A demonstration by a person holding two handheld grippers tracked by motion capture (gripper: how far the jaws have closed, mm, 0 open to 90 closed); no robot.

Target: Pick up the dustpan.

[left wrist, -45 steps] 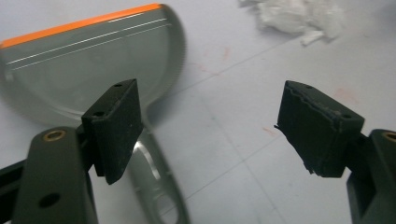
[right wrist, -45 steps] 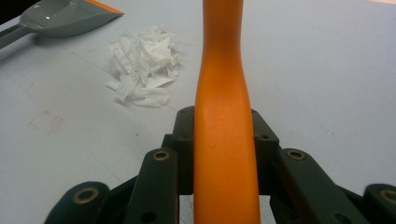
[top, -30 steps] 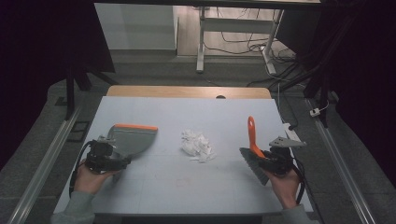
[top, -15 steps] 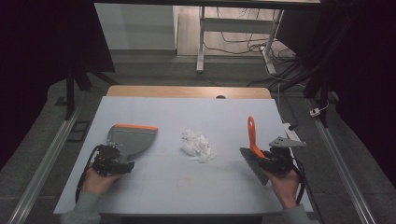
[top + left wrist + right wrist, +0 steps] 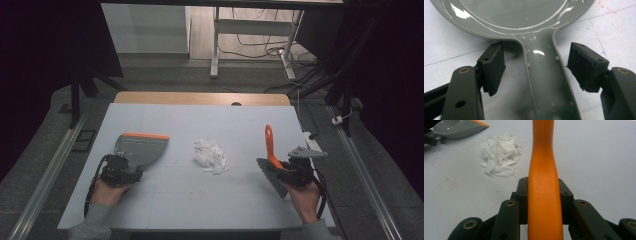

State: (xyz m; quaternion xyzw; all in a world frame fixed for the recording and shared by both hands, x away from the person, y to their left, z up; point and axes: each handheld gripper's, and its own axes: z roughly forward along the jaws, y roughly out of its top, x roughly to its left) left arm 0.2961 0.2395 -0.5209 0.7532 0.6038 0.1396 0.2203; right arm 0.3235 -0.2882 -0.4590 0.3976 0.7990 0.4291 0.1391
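My left gripper point(image 5: 536, 72) sits at the desk's point(image 5: 200, 120) left edge, jaws spread either side of the grey dustpan's point(image 5: 139, 148) handle, not touching it. My right gripper point(image 5: 543, 195), near the right edge, clamps the brush's point(image 5: 270, 159) orange handle. Torn paper point(image 5: 211, 155) lies mid-desk between them.

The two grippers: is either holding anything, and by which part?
The right gripper clamps the orange-handled brush by its handle. The left gripper, open, straddles the grey dustpan's handle.
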